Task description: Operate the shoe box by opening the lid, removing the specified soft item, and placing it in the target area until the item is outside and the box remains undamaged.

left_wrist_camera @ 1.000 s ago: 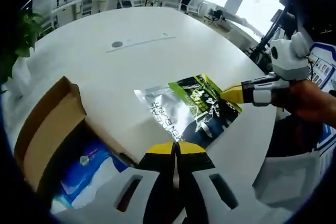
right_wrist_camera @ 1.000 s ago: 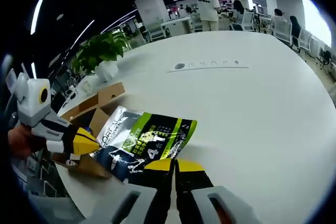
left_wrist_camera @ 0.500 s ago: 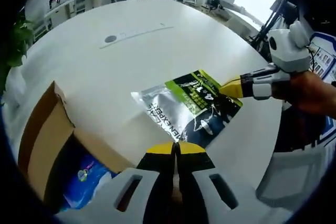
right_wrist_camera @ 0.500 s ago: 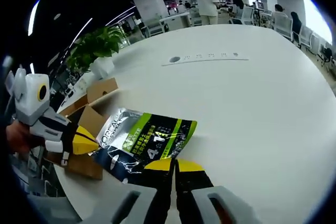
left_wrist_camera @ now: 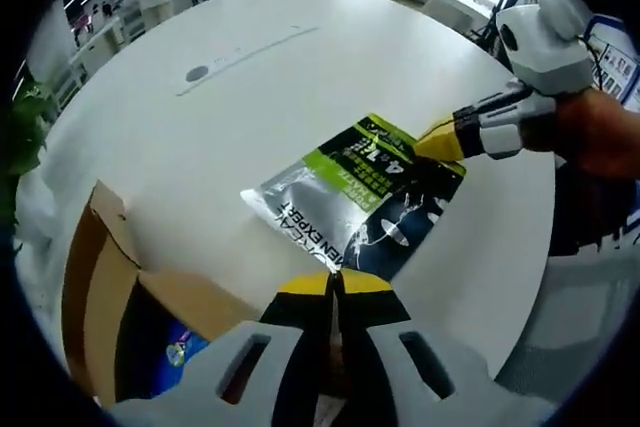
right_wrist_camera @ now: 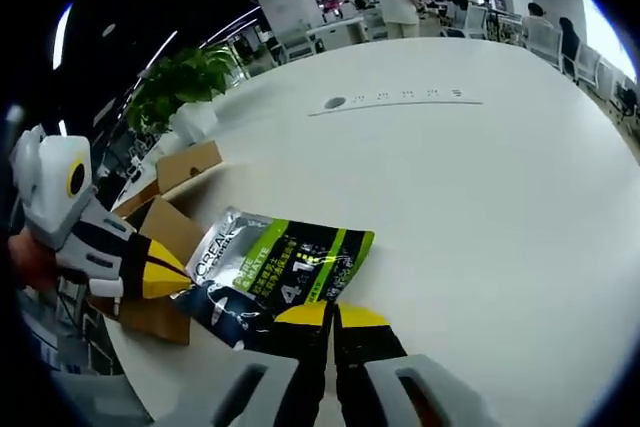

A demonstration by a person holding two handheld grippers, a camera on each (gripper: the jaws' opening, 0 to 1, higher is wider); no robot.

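Observation:
A soft foil pouch, silver, green and black, hangs stretched low over the white table, held at two opposite edges. My left gripper is shut on its near edge. My right gripper comes in from the right, shut on the far corner. In the right gripper view the same pouch sits in my right gripper, while the left gripper pinches its left end. The brown shoe box stands open at lower left with a blue packet inside.
The box sits near the table's edge beside a potted plant. A round grommet and a thin slot mark the middle of the table. People and chairs are far behind the table. A hand holds the right gripper.
Both grippers keep hold of the pouch. In the left gripper view the box has slid lower and further left, and more bare table lies around the pouch.

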